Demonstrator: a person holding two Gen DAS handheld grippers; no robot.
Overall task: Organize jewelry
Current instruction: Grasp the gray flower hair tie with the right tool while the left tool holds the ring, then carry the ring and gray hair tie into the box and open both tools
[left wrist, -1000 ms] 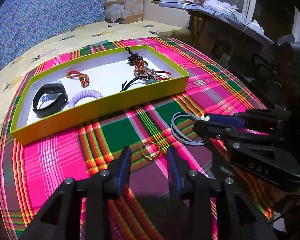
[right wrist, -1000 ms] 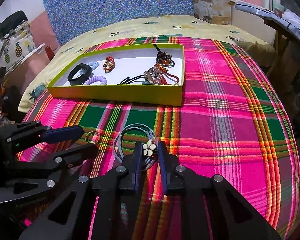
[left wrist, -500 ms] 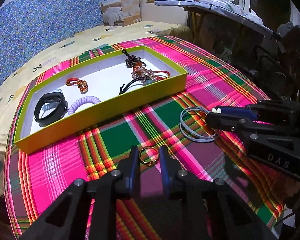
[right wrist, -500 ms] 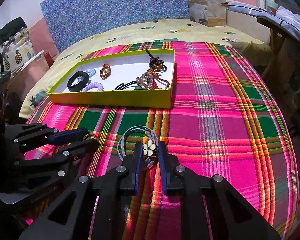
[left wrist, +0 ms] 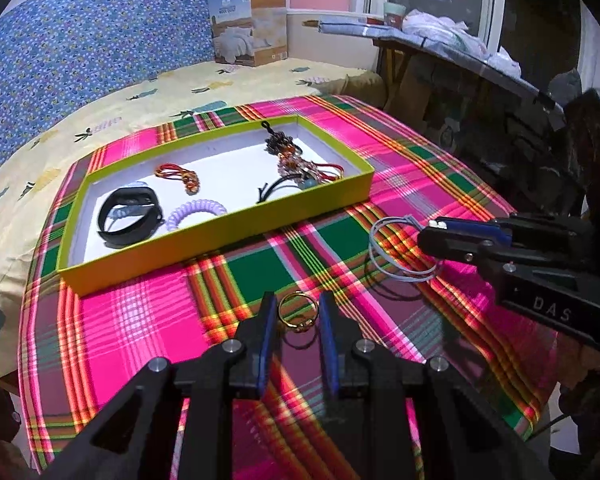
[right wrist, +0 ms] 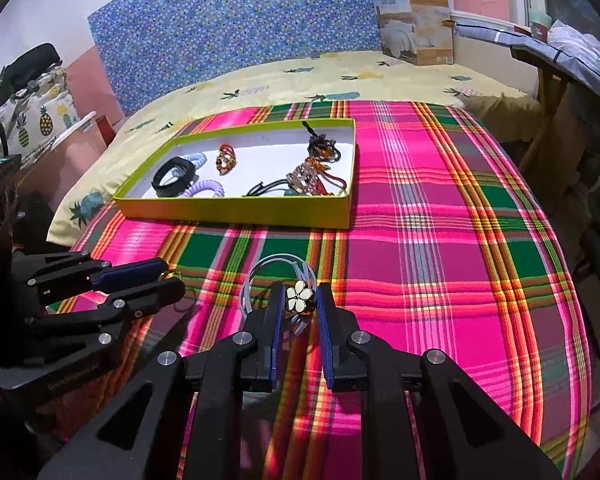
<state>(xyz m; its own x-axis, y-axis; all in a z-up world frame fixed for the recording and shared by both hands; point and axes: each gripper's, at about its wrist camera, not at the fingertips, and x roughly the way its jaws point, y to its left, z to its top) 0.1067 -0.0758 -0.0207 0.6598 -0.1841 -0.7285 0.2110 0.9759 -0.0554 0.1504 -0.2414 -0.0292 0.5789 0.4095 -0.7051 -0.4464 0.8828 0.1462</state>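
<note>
My left gripper (left wrist: 299, 312) is shut on a gold ring (left wrist: 298, 314) and holds it just above the plaid cloth. My right gripper (right wrist: 299, 300) is shut on the white flower charm (right wrist: 300, 296) of a pale grey hair tie (right wrist: 274, 276), whose loops hang below the fingers; it also shows in the left wrist view (left wrist: 396, 256). A yellow-green box (left wrist: 220, 226) lies beyond both grippers. In it lie a black band (left wrist: 129, 216), a lilac coil tie (left wrist: 196, 212), a red-orange tie (left wrist: 180, 174) and a tangle of beaded pieces (left wrist: 300, 164).
The plaid cloth (right wrist: 440, 240) covers a bed with a yellow pineapple sheet (right wrist: 340, 76). A cardboard package (right wrist: 418, 24) stands at the back. A wooden table (left wrist: 440, 56) with cloths is at the right. A pineapple-print bag (right wrist: 32, 120) sits at the left.
My left gripper closed on the gold ring and lifted it off the cloth. My right gripper rose with the flower hair tie. Both pulled back from the box.
</note>
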